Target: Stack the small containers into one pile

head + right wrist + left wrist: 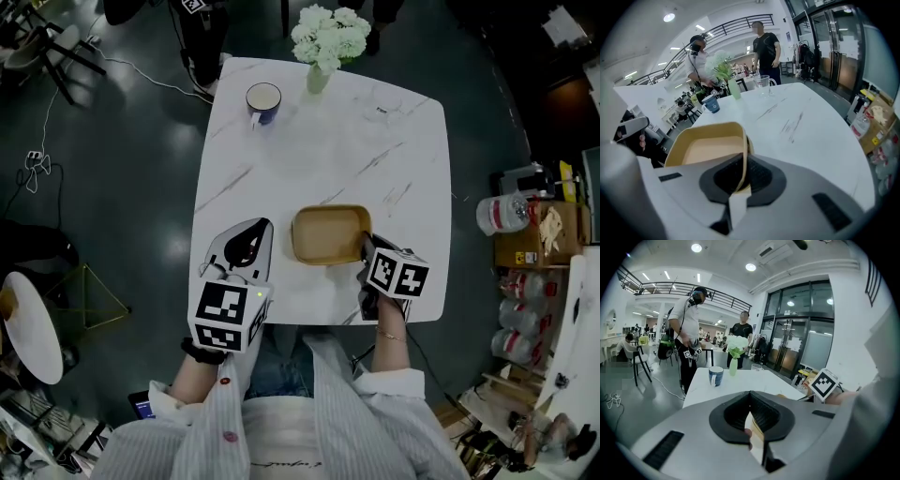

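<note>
- Right gripper (742,173): I read its jaws clamped on the tan container's (328,234) right rim.
- Container: upright on the table (319,141), near its front edge.
- Left gripper (251,246): jaws almost together, holding nothing, beside the container's left.
- Mug (263,99), flower vase (323,42): far edge.

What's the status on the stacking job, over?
Right gripper shut on container rim, near side of table. Left gripper beside it, hold unclear. One container seen. Mug, vase far off, nothing blocking.
</note>
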